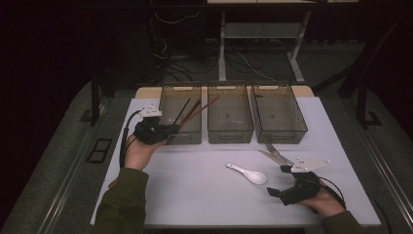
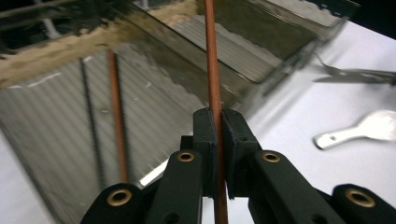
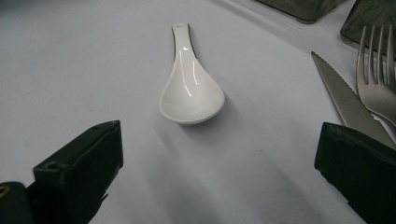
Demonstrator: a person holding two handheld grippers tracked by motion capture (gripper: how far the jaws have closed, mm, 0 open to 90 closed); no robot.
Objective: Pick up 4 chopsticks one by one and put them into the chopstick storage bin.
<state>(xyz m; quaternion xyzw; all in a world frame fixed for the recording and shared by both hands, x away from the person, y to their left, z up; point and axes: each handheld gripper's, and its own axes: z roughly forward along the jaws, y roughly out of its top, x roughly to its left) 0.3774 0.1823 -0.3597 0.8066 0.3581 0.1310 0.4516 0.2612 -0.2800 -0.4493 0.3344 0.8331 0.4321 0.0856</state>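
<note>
My left gripper (image 1: 171, 129) is shut on a reddish-brown chopstick (image 1: 200, 110), which slants up and to the right over the left clear bin (image 1: 187, 138). In the left gripper view the pads (image 2: 205, 135) pinch that chopstick (image 2: 213, 70) above the bin (image 2: 154, 84). Inside lie another brown chopstick (image 2: 116, 116) and a dark one (image 2: 91, 121). My right gripper (image 1: 277, 180) rests open at the front right of the table. A white ceramic spoon (image 1: 248, 174) lies just left of it. In the right gripper view (image 3: 219, 154) the spoon (image 3: 191, 93) lies ahead of the wide-apart jaws, untouched.
A middle bin (image 1: 230, 136) and a right bin (image 1: 280, 136) stand in a row beside the left one. A knife (image 3: 345, 100) and a fork (image 3: 378, 79) lie on the white table (image 1: 195, 190) just beyond my right gripper.
</note>
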